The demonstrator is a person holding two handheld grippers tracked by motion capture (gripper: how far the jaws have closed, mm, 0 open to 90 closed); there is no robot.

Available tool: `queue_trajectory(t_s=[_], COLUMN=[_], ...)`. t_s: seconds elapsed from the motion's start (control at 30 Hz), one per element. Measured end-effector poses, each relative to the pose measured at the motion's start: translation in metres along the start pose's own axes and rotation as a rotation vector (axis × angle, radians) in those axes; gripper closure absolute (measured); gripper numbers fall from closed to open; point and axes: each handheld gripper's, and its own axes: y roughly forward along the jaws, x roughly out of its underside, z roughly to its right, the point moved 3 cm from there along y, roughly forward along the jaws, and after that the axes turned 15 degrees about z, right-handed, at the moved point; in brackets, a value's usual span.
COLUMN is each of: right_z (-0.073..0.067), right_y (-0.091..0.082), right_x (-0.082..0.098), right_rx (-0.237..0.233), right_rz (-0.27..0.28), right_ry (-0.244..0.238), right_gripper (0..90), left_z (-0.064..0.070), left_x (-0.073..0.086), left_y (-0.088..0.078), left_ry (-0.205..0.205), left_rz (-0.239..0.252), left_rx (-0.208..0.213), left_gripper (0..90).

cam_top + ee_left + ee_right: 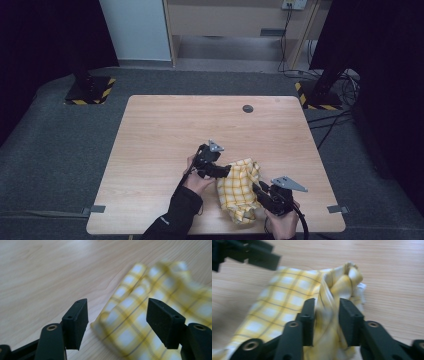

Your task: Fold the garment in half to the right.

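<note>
Yellow checked cloth (pixel 239 189) lies crumpled on the table (pixel 160 135), between both grippers' spread fingers (pixel 348 317).

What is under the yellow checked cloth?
The cloth lies crumpled straight on the wooden table; bare wood shows all around its edges. Whether anything sits beneath its folds cannot be seen, since the fabric covers that patch.

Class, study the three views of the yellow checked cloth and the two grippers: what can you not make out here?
- Cloth, high view: its near right edge lies behind the right gripper.
- Right gripper view: whether the pads press the fold between them; blur.
- White tag: print too small to read.
- Left gripper view: the cloth's far part is blurred and cut by the right edge.
</note>
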Motion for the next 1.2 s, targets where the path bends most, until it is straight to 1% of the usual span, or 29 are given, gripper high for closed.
queue_trajectory(t_s=[0.07, 0.13, 0.17, 0.2, 0.27, 0.3, 0.33, 0.4, 0.47, 0.57, 0.63, 0.67, 0.77, 0.8, 0.87, 0.93, 0.97, 1.0, 1.03, 1.1, 1.13, 1.2], right_z=[0.003, 0.005, 0.005, 0.005, 0.002, 0.000, -0.003, -0.009, -0.019, -0.030, -0.034, -0.035, -0.041, -0.043, -0.046, -0.052, -0.055, -0.059, -0.062, -0.063, -0.060, -0.053], right_y=[0.001, 0.001, 0.000, -0.002, -0.007, -0.009, -0.012, -0.014, -0.014, -0.014, -0.016, -0.017, -0.023, -0.025, -0.032, -0.039, -0.042, -0.042, -0.040, -0.032, -0.028, -0.021], right_x=[0.001, 0.001, 0.001, 0.000, -0.003, -0.004, -0.005, -0.004, -0.001, 0.003, 0.005, 0.006, 0.008, 0.008, 0.002, -0.006, -0.008, -0.008, -0.006, 0.003, 0.007, 0.014], right_rx=[0.033, 0.050, 0.052, 0.043, 0.000, -0.029, -0.081, -0.147, -0.201, -0.245, -0.271, -0.280, -0.294, -0.292, -0.293, -0.313, -0.325, -0.334, -0.332, -0.303, -0.287, -0.271], right_rz=[-0.015, -0.028, -0.025, -0.016, 0.005, 0.007, 0.002, -0.019, -0.054, -0.085, -0.104, -0.105, -0.092, -0.077, -0.023, 0.020, 0.028, 0.020, 0.003, -0.032, -0.051, -0.065], right_ry=[-0.022, -0.047, -0.054, -0.060, -0.074, -0.068, -0.052, -0.038, -0.059, -0.097, -0.118, -0.124, -0.146, -0.149, -0.152, -0.159, -0.172, -0.189, -0.208, -0.239, -0.240, -0.225], right_gripper=[60.0, 54.5, 51.8, 47.8, 38.9, 35.5, 32.0, 28.9, 27.0, 27.0, 25.7, 25.5, 24.5, 24.4, 24.4, 24.3, 24.3, 23.9, 24.1, 26.4, 26.6, 27.1], left_z=[-0.006, -0.010, -0.011, -0.011, -0.010, -0.009, -0.009, -0.008, -0.008, -0.012, -0.013, -0.013, -0.013, -0.013, -0.013, -0.012, -0.010, -0.009, -0.008, -0.006, -0.006, -0.007], left_x=[0.007, 0.013, 0.014, 0.015, 0.015, 0.015, 0.015, 0.014, 0.015, 0.016, 0.016, 0.016, 0.017, 0.018, 0.018, 0.017, 0.017, 0.017, 0.017, 0.018, 0.018, 0.019], left_y=[0.002, 0.004, 0.004, 0.004, 0.004, 0.003, 0.003, 0.005, 0.008, 0.011, 0.012, 0.012, 0.013, 0.013, 0.012, 0.010, 0.009, 0.009, 0.010, 0.011, 0.012, 0.012], left_ry=[-0.010, 0.004, 0.012, 0.018, 0.019, 0.025, 0.028, 0.043, 0.048, 0.032, 0.031, 0.032, 0.044, 0.046, 0.041, 0.037, 0.034, 0.026, 0.024, 0.041, 0.048, 0.060], left_rz=[-0.014, -0.030, -0.030, -0.029, -0.021, -0.015, -0.011, -0.018, -0.026, -0.030, -0.031, -0.031, -0.036, -0.036, -0.032, -0.028, -0.029, -0.032, -0.032, -0.034, -0.033, -0.024], left_rx=[0.000, -0.004, -0.006, -0.003, 0.006, 0.011, 0.012, -0.007, -0.018, -0.016, -0.020, -0.023, -0.041, -0.040, -0.040, -0.032, -0.023, -0.012, -0.009, -0.027, -0.037, -0.052], left_gripper=[32.1, 30.9, 30.3, 29.7, 29.8, 29.7, 29.1, 26.8, 26.0, 26.0, 26.0, 25.8, 25.5, 25.4, 25.7, 26.4, 26.4, 26.1, 25.8, 24.6, 24.0, 23.5])
